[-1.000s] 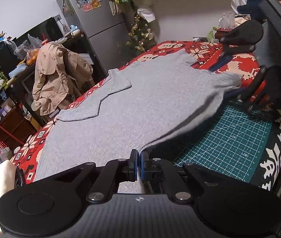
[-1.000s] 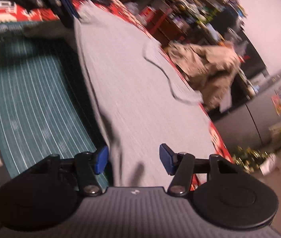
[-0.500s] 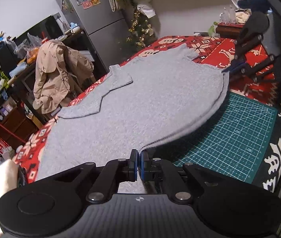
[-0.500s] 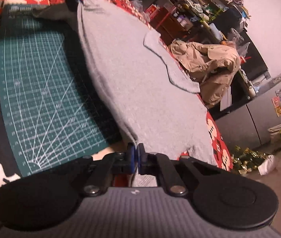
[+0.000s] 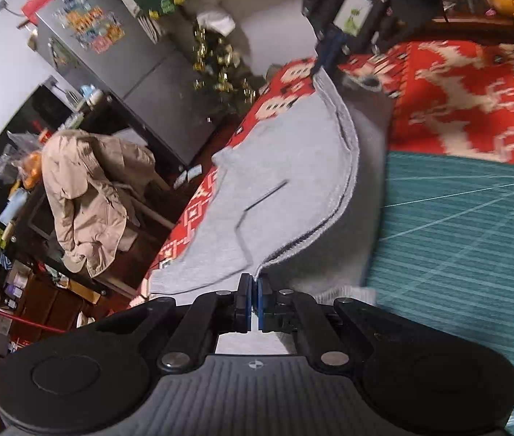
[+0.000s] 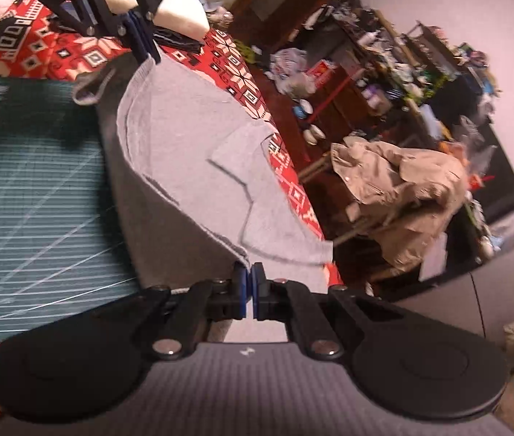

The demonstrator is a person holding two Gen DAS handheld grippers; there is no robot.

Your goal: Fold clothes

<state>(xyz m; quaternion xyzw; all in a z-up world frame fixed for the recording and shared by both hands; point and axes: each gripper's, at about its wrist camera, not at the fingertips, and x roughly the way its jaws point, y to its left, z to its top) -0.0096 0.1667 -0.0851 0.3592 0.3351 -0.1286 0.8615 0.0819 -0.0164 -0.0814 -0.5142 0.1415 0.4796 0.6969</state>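
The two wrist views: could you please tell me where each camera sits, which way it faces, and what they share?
Left wrist: sits on the left gripper, looking along the lifted edge of the grey garment toward the right gripper; no hand shows.
Right wrist: sits on the right gripper, looking back along that edge toward the left gripper; a hand shows behind it.
Shared: the garment, green cutting mat, red patterned cover, beige jacket.

Each wrist camera sits close behind its own blue-padded fingers, the left gripper (image 5: 251,299) and right gripper (image 6: 248,292) facing one another along the lifted gray shirt (image 5: 286,167), both views sharing the green cutting mat (image 6: 35,196).
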